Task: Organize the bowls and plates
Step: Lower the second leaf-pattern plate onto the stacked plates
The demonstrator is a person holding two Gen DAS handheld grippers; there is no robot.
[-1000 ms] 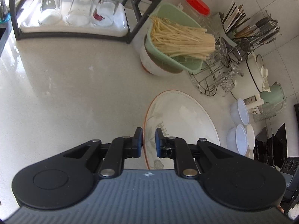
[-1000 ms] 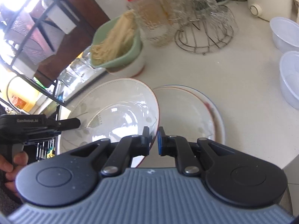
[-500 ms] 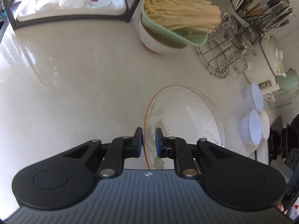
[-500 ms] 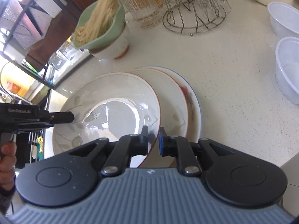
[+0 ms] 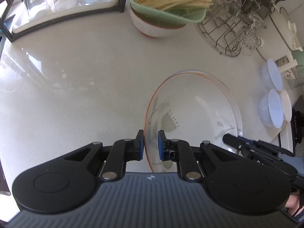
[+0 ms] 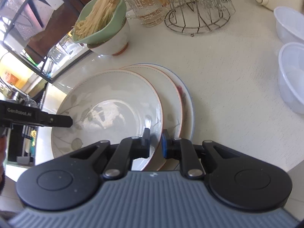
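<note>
A white deep plate with a leaf pattern and orange rim point(image 5: 191, 110) point(image 6: 112, 114) is held by both grippers on opposite edges. My left gripper point(image 5: 150, 144) is shut on its rim; it also shows in the right wrist view point(image 6: 62, 121). My right gripper point(image 6: 155, 142) is shut on the opposite rim; it also shows in the left wrist view point(image 5: 233, 139). The plate sits over two stacked plates on the counter: an orange-rimmed one point(image 6: 169, 98) and a blue-rimmed one point(image 6: 187, 96).
A white bowl holding a green basket of noodles point(image 5: 163, 13) point(image 6: 106, 32) stands behind. A wire rack with glasses point(image 5: 233, 30) point(image 6: 199, 9) is at the back right. Two plastic bowls point(image 5: 271, 106) point(image 6: 292, 74) sit to the right. A tray of upturned glasses point(image 5: 62, 1) is at the back left.
Both grippers have carried the leaf-pattern plate toward the stacked plates and lowered it over them. The noodle bowl and the rack now look closer.
</note>
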